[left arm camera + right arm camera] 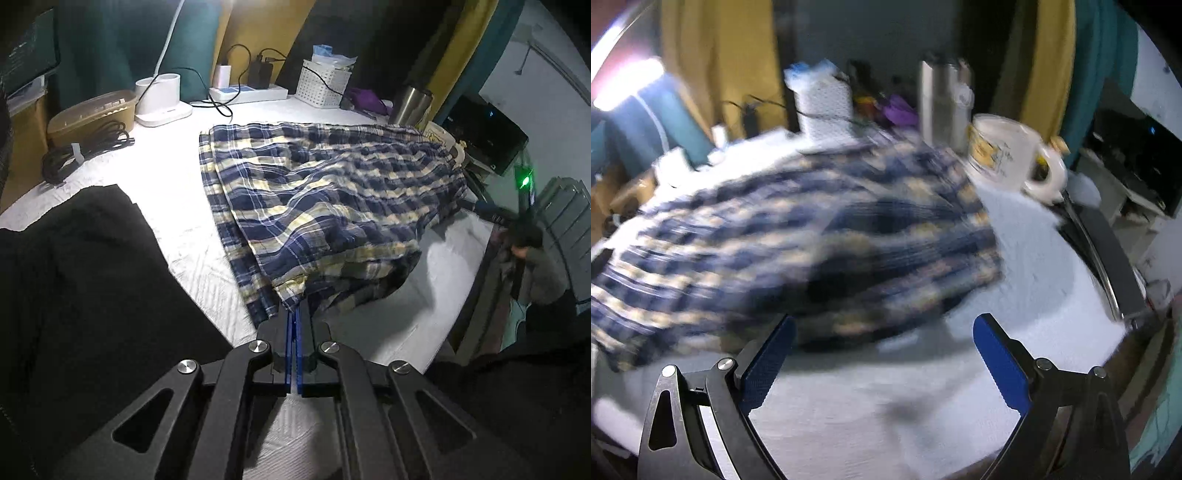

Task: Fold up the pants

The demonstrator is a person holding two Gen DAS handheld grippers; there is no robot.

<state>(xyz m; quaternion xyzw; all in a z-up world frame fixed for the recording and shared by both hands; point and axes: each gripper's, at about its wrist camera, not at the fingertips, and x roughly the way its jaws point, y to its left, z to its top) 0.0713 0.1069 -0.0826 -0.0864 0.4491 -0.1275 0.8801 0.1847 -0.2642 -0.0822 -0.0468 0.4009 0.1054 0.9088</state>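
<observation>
Blue, navy and yellow plaid pants (317, 199) lie spread on a white cloth-covered table (177, 206). My left gripper (295, 308) is shut on the near corner of the pants, and the fabric rises from the table toward its blue pads. In the blurred right wrist view the same pants (798, 240) fill the left and middle. My right gripper (884, 332) stands open just in front of the pants' near edge, with only white table between its blue pads (1001, 358).
At the back stand a white lamp base (162, 99), a power strip (247, 94), a white basket (323, 86), a steel tumbler (410, 105) and a white mug (1015, 155). A brown tub (92, 114) and coiled black cable (81, 155) sit at left. Black cloth (81, 288) covers the near left.
</observation>
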